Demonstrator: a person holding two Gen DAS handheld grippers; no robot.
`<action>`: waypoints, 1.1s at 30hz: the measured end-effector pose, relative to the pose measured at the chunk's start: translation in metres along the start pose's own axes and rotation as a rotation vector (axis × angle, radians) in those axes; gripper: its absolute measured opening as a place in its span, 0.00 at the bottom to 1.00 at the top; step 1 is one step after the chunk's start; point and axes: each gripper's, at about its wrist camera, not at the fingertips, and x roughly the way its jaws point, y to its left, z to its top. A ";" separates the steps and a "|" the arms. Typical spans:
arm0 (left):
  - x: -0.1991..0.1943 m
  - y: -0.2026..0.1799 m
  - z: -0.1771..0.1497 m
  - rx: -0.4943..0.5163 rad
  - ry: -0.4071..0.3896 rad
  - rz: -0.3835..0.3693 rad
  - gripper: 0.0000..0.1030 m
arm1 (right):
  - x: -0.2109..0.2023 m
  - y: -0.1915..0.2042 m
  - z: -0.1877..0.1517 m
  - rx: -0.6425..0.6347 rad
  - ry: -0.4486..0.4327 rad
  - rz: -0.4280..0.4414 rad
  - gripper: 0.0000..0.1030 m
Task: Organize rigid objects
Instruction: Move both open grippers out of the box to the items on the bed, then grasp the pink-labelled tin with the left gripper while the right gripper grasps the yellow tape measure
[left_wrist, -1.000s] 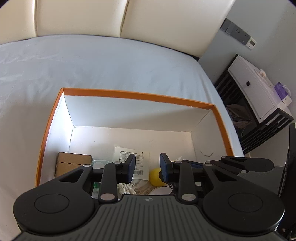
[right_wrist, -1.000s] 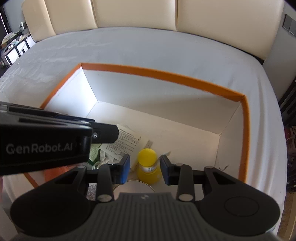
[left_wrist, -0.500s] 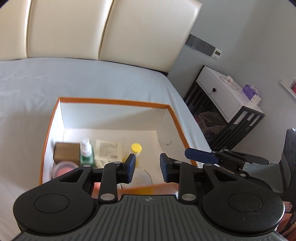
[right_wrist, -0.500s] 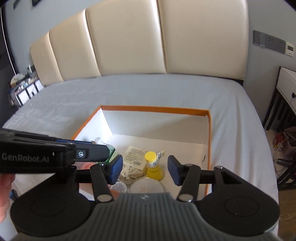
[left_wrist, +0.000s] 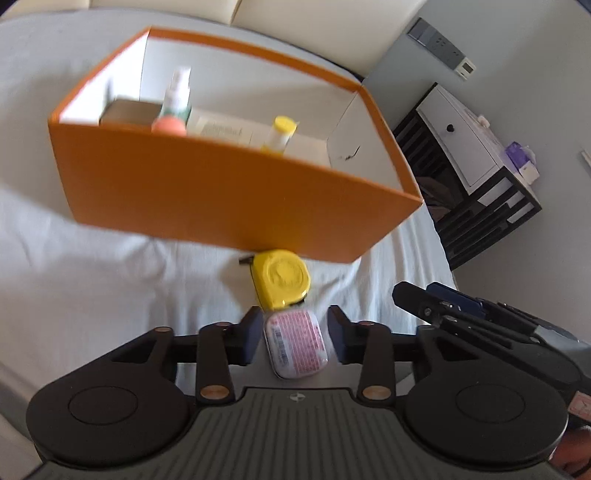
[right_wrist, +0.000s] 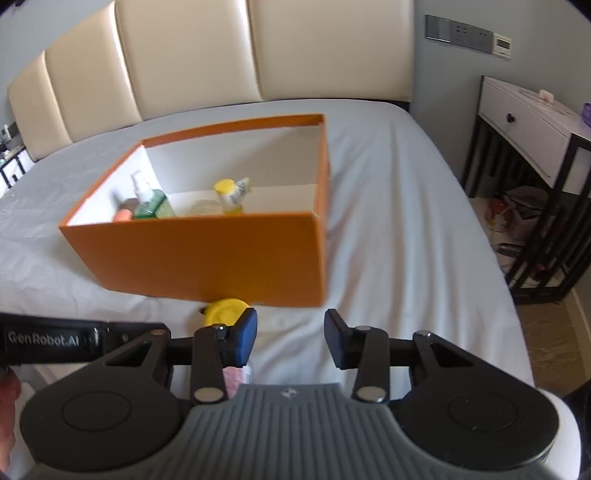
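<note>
The left gripper (left_wrist: 291, 334) is opening around the small pink-labelled tin (left_wrist: 295, 343) lying on the sheet before the orange box (left_wrist: 236, 192) — light, stiff, slippery-looking; best pinched across its long sides. The right gripper (right_wrist: 290, 338) is closing, empty.

left claw (left_wrist: 291, 334): black, blue pads | right claw (right_wrist: 290, 338): black, grey ribbed body

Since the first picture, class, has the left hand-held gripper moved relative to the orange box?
Yes. The left hand-held gripper has pulled back out of the orange box, whose outer wall now faces it, and hangs over the pink-labelled case on the bed.
</note>
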 end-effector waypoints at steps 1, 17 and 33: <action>0.005 -0.001 -0.003 -0.012 0.002 0.006 0.51 | 0.001 -0.002 -0.003 0.005 0.002 0.004 0.40; 0.052 -0.029 -0.036 0.062 0.012 0.168 0.76 | 0.012 -0.012 -0.010 0.101 -0.029 0.001 0.48; 0.031 -0.016 -0.028 0.069 -0.028 0.222 0.57 | 0.021 0.000 -0.011 0.039 0.001 0.035 0.47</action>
